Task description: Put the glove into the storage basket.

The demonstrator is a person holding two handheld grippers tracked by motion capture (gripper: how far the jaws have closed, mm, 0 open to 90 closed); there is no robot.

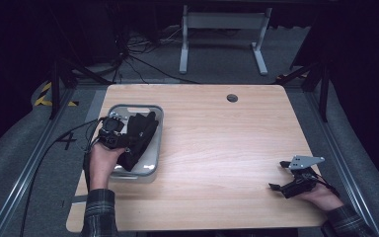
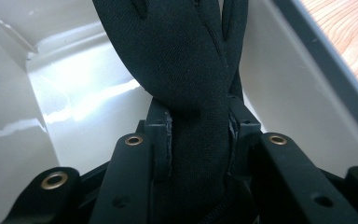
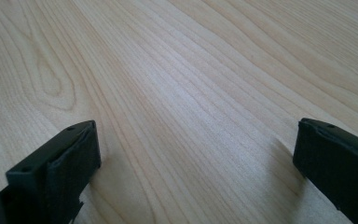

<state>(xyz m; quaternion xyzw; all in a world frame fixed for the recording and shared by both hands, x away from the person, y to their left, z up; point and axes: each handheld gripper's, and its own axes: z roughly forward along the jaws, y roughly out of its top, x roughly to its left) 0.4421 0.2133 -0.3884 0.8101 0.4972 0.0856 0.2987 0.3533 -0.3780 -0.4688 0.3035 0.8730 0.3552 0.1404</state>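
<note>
Left gripper (image 1: 121, 140), held in the person's left hand (image 1: 101, 160), lowered into a grey tray (image 1: 154, 129) near the table's left edge; jaws clamped on a black glove (image 1: 139, 136). In the left gripper view, glove (image 2: 186, 70) pinched at its narrow part between the two pads (image 2: 161, 135), fabric bunched there and widening beyond, fingers of the glove spread toward the tray's far wall. Pale, glossy tray interior (image 2: 74, 107) on both sides of the cloth; darker rim (image 2: 326, 70) at the right, wood grain past it. Glove inside the tray, draped over its right half and reaching toward the rim nearest the table's middle.

Right gripper (image 1: 277, 175), held in the right hand (image 1: 321, 195) at the table's near right corner, well apart from the tray, topped by a grey three-cornered plate (image 1: 306, 160). Jaws released and wide apart, nothing between them. In the right gripper view, bare light wooden table (image 3: 182, 84) between the two black pads (image 3: 70, 154), just above or on the surface.
</note>
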